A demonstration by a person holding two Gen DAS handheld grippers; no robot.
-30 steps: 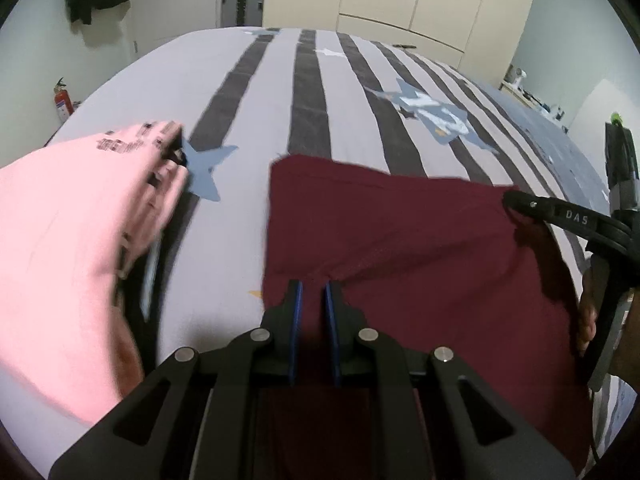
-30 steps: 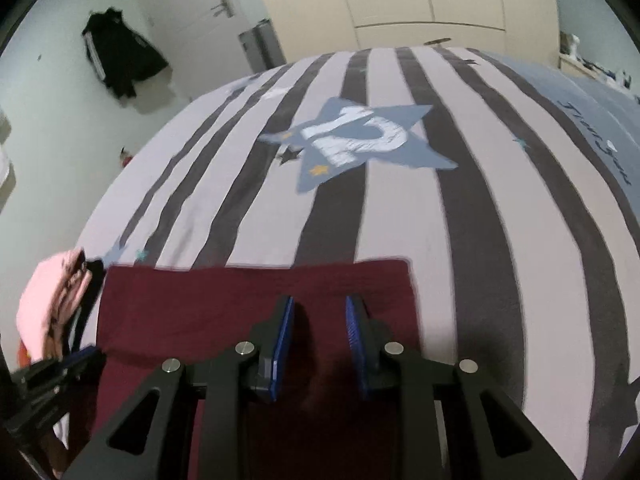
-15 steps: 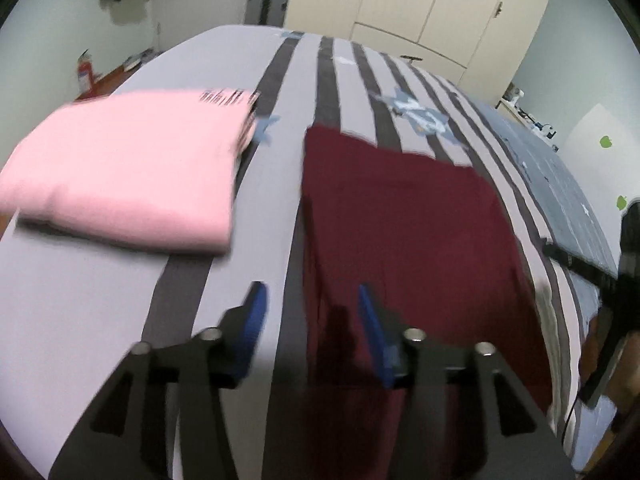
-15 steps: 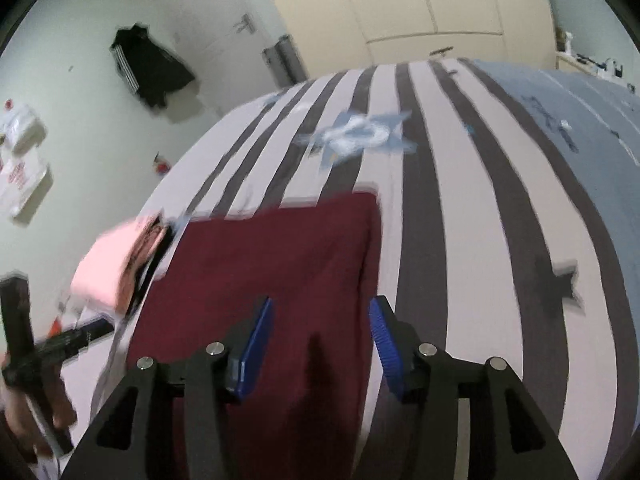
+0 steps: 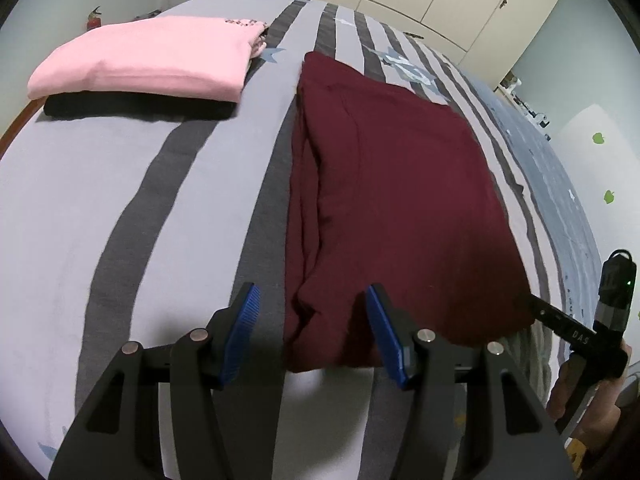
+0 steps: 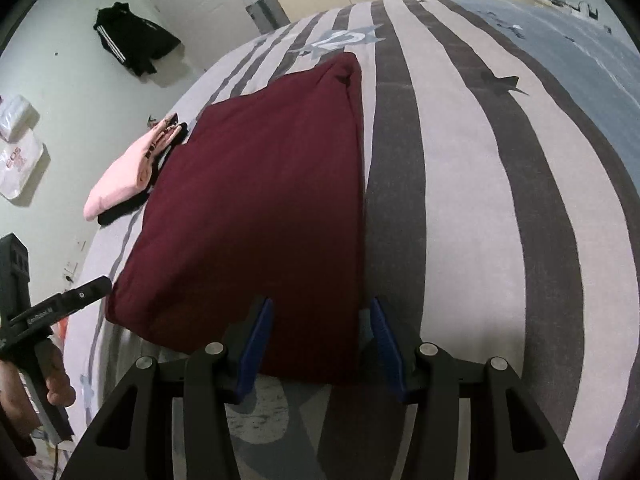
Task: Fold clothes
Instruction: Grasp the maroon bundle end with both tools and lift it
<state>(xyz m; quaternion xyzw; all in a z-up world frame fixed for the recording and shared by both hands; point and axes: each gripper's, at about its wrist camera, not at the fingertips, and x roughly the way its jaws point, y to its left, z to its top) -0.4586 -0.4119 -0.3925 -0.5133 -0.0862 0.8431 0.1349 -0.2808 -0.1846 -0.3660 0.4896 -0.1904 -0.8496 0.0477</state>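
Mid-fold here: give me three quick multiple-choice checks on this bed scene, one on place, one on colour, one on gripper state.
1. Where does the pink folded garment lie relative to the maroon garment, in the left wrist view?
A. Left of it, apart
B. On top of it
C. Right of it

2. What colour is the garment under the pink one?
A. White
B. Black
C. Green

3. How do the left gripper and right gripper stand?
A. Both shut on cloth
B. One open, one shut
C. Both open

Answers: 1 A, bare striped bedspread separates them. 2 B, a black layer shows beneath. 3 C, wide gaps between the blue pads.
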